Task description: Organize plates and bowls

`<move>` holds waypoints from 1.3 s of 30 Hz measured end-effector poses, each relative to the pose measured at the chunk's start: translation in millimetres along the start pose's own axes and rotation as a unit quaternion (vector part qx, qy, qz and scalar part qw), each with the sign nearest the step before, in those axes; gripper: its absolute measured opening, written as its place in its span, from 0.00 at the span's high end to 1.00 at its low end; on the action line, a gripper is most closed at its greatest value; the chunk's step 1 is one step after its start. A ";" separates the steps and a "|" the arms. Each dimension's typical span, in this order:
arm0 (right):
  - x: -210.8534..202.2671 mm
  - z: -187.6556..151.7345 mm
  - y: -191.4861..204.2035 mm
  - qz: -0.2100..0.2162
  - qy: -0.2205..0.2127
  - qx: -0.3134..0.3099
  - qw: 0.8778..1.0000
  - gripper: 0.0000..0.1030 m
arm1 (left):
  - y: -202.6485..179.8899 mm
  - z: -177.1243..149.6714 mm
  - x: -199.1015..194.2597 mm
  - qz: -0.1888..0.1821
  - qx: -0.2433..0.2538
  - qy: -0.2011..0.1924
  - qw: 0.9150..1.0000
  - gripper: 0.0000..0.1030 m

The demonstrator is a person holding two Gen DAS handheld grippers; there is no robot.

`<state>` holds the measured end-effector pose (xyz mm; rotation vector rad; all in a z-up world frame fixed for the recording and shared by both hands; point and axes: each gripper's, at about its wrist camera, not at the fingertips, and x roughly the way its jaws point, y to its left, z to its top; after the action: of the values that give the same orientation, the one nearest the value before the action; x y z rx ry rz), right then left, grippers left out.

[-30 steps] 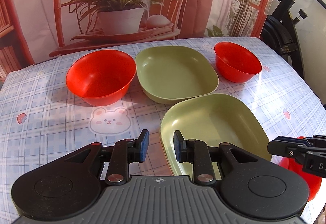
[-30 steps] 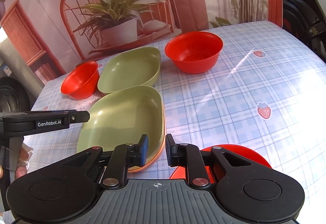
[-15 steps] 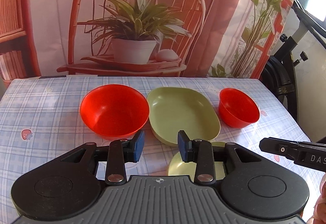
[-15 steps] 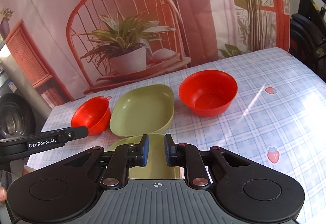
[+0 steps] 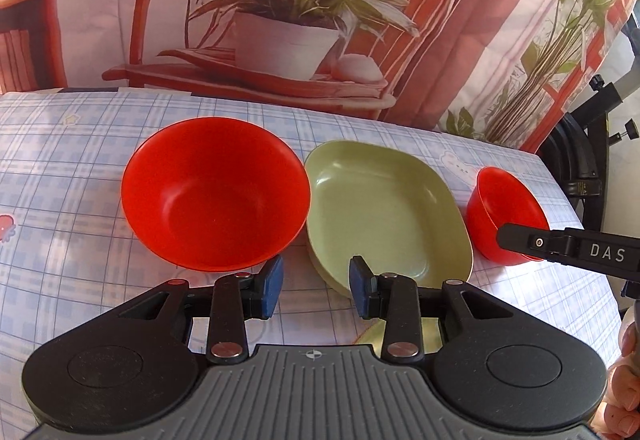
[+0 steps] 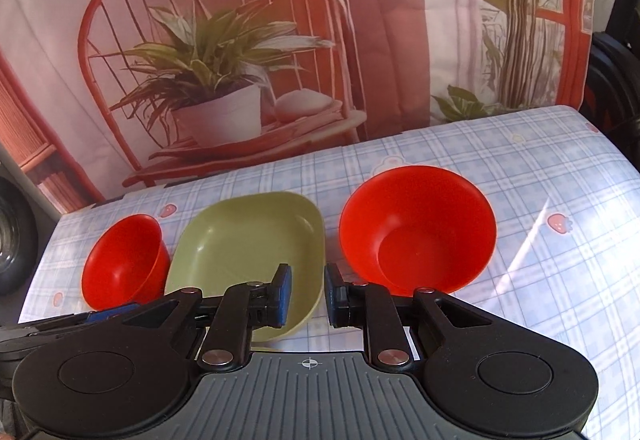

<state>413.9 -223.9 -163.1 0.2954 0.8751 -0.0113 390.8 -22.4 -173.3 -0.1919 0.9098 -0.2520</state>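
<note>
A large red bowl (image 5: 216,192) stands on the checked table, a green plate (image 5: 384,216) to its right and a small red bowl (image 5: 500,212) beyond that. My left gripper (image 5: 316,290) is open and empty, above the table in front of the gap between large bowl and plate. A second green plate (image 5: 372,336) shows only as a sliver under it. In the right wrist view the small red bowl (image 6: 124,260), green plate (image 6: 248,248) and large red bowl (image 6: 416,228) stand in a row. My right gripper (image 6: 307,294) is slightly open and empty, in front of the plate's edge.
The table has a blue checked cloth (image 5: 60,160). A printed backdrop with a chair and potted plant (image 5: 280,20) hangs behind it. Exercise equipment (image 5: 592,160) stands off the table's right side. The other gripper's finger (image 5: 568,246) crosses in front of the small bowl.
Both grippers have risen and tilted up. The near green plate and the near red plate have dropped out of sight beneath them. The left jaws have opened wider.
</note>
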 end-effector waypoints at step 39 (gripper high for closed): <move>26.7 -10.7 -23.7 0.018 0.040 0.059 0.997 0.81 | -9.9 -1.7 5.8 0.000 0.039 0.000 0.999 0.83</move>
<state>419.9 -241.0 -195.7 0.4252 0.9494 -0.0184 391.5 -33.7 -176.0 -0.1205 0.8991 -0.2877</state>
